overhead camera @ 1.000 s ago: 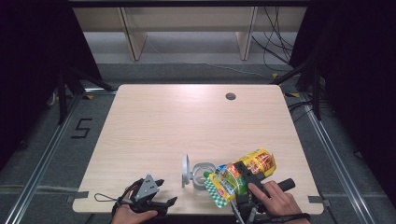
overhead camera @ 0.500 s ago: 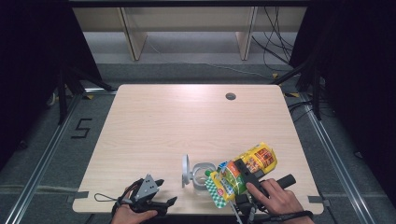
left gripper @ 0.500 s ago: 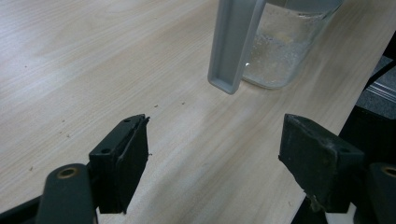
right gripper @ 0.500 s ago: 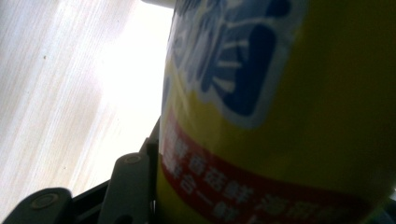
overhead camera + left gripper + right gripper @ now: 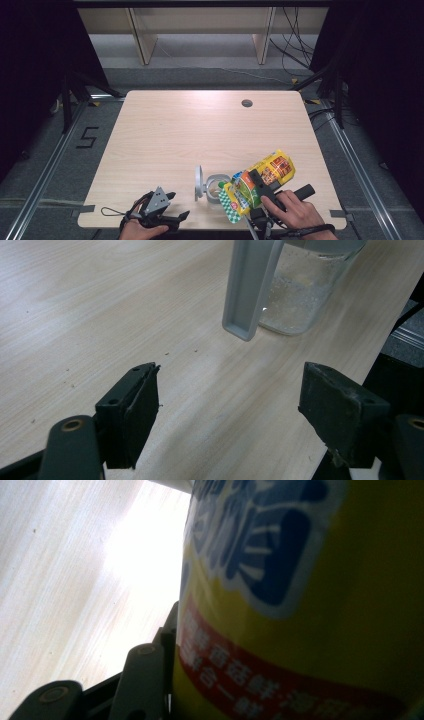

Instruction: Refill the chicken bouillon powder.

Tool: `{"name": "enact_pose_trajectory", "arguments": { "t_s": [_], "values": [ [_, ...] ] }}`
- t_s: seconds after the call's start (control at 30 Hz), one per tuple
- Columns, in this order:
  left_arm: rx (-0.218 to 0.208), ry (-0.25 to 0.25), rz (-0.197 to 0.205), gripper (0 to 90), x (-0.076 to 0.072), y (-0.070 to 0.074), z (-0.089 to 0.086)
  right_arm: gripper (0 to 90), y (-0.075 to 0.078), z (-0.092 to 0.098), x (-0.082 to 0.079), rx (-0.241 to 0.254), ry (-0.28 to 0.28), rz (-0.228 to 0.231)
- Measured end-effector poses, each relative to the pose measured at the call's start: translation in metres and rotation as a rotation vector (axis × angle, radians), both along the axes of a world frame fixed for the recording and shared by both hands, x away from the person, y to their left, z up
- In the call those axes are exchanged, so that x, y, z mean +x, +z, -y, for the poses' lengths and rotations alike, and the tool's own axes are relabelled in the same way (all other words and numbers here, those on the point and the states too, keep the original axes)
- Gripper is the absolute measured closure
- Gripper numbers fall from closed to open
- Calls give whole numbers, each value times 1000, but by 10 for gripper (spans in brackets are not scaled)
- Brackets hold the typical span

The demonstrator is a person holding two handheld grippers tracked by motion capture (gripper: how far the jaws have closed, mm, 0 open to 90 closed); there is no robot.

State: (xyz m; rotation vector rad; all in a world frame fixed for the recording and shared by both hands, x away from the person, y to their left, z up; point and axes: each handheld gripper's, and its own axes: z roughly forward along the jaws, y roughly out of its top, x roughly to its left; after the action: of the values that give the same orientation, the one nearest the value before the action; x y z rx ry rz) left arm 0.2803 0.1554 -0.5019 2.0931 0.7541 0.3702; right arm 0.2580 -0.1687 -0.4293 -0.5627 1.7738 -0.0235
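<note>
On the pale wooden table (image 5: 165, 135), the left gripper (image 5: 172, 210), black with a grey three-cornered plate, rests near the front edge with its jaws spread wide and nothing between them. Just right of it stands one clear glass jar (image 5: 218, 188) with one grey hinged lid (image 5: 198, 183) flipped upright on its left side, between that gripper and the jar's mouth. The left gripper view shows pale grains at the jar's bottom (image 5: 300, 300), which the high view is too small to show. Farther right, the right gripper (image 5: 256, 184) clamps one yellow, green and red printed plastic pouch (image 5: 260, 181), its jaws having just closed a little further; the pouch lies tilted, its lower end at the jar's mouth. The right gripper view brings blue and red print (image 5: 280, 580) up close. One round hole (image 5: 246, 103) marks the far side.
</note>
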Motion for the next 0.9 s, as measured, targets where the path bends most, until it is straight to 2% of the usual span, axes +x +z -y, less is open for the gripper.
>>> {"name": "enact_pose_trajectory", "arguments": {
  "t_s": [0.13, 0.17, 0.2, 0.23, 0.27, 0.3, 0.33, 0.37, 0.4, 0.47, 0.5, 0.53, 0.57, 0.6, 0.67, 0.7, 0.77, 0.8, 0.83, 0.87, 0.9],
  "values": [
    [-1, 0, 1, 233, 0, 0, 0, 565, -2, 0, 0, -7, -1, -11],
    [19, -4, 12, 233, 1, 1, -1, 565, -1, -1, 0, -20, 9, -3],
    [22, -5, 14, 233, 1, 1, -1, 565, -2, -1, 1, -33, 3, -2],
    [19, -3, 12, 234, 1, 0, -1, 565, -3, -1, 1, -24, -1, -1],
    [-3, 5, 6, 233, 0, -1, 0, 564, 0, -1, 2, -60, 11, 8],
    [-21, 14, -3, 233, -1, -1, 1, 565, -1, -1, 3, -46, 14, 2],
    [-29, 31, -28, 233, -2, -2, 2, 564, 0, -1, 6, -73, 39, 7],
    [-27, 28, -31, 233, -2, -1, 1, 565, 2, -2, 5, -104, 24, 20],
    [-29, 27, -30, 233, -2, -2, 2, 565, 3, -3, 5, -122, 35, 22],
    [-19, 17, -1, 233, -1, -2, 1, 565, 5, -3, 5, -151, 44, 30],
    [-24, 30, -14, 233, -2, -2, 2, 565, 6, -3, 4, -161, 40, 27],
    [-7, 25, -7, 233, -1, -1, 1, 565, 7, -3, 5, -169, 45, 27],
    [21, 2, 14, 234, 1, 0, 0, 566, 7, -4, 5, -175, 47, 28],
    [6, -3, 1, 233, 0, 0, 0, 565, 7, -4, 5, -180, 47, 31],
    [2, 2, 3, 233, 0, 0, 0, 566, 9, -5, 5, -197, 51, 38],
    [-29, 15, -5, 233, -1, -2, 2, 566, 9, -6, 6, -206, 53, 36],
    [17, -7, 5, 233, 1, 0, -1, 567, 10, -6, 6, -216, 58, 39],
    [22, -4, 13, 233, 1, 0, -1, 569, 10, -5, 6, -213, 53, 35],
    [6, -3, 6, 234, 0, 0, 0, 573, 13, -6, 7, -232, 62, 38],
    [1, 0, 1, 234, 0, 0, 0, 574, 11, -5, 6, -213, 47, 34],
    [2, 0, 1, 233, 0, 0, 0, 575, 12, -5, 6, -217, 46, 34]
  ]
}}
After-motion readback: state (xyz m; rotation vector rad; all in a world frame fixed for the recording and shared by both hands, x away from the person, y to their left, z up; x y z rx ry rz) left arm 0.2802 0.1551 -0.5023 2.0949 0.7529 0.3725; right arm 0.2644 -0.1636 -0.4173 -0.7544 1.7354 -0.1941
